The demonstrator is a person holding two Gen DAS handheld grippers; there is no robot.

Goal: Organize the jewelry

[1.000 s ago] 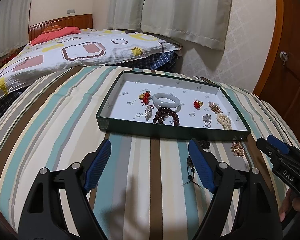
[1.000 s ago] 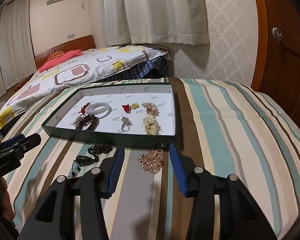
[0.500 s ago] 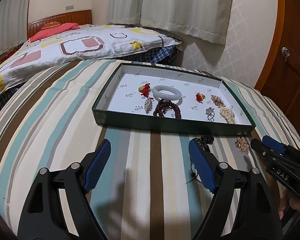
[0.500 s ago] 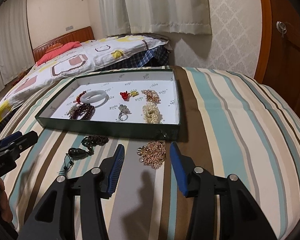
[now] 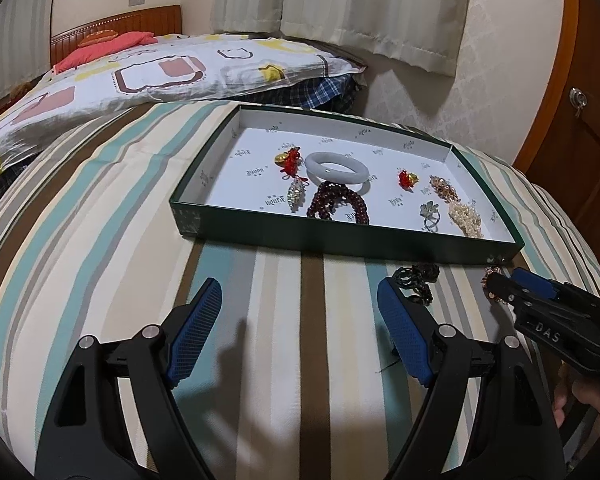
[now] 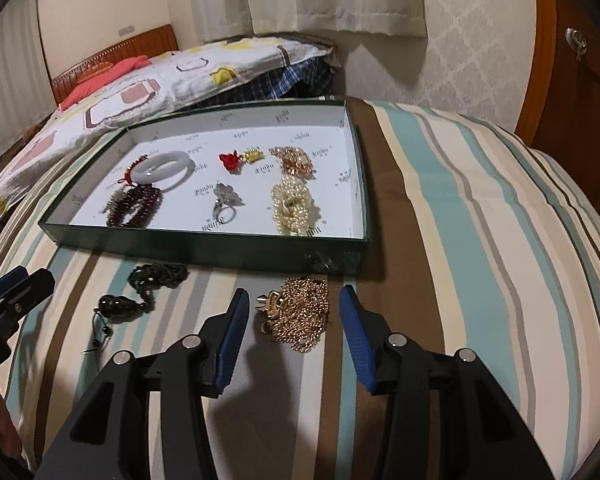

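A shallow green box (image 5: pixel 340 240) (image 6: pixel 204 250) with a white floor sits on the striped bedspread. It holds a white bangle (image 5: pixel 336 165) (image 6: pixel 164 168), dark red beads (image 5: pixel 338 204), a pearl strand (image 6: pixel 294 206), a ring (image 6: pixel 224 204) and red charms. A gold chain (image 6: pixel 300 312) lies on the spread in front of the box, between my right gripper's (image 6: pixel 294 338) open fingers. A black bead necklace (image 6: pixel 152 280) (image 5: pixel 416 280) lies to its left. My left gripper (image 5: pixel 300 338) is open and empty over bare spread.
A bed with a patterned quilt (image 5: pixel 140 76) lies behind the box. Curtains (image 5: pixel 340 4) and a wallpapered wall stand at the back. A wooden door (image 6: pixel 580 92) is at the right. The right gripper also shows at the right edge of the left wrist view (image 5: pixel 540 300).
Both grippers have moved forward toward the box. The gold chain now lies between my right gripper's fingers. Both stay open.
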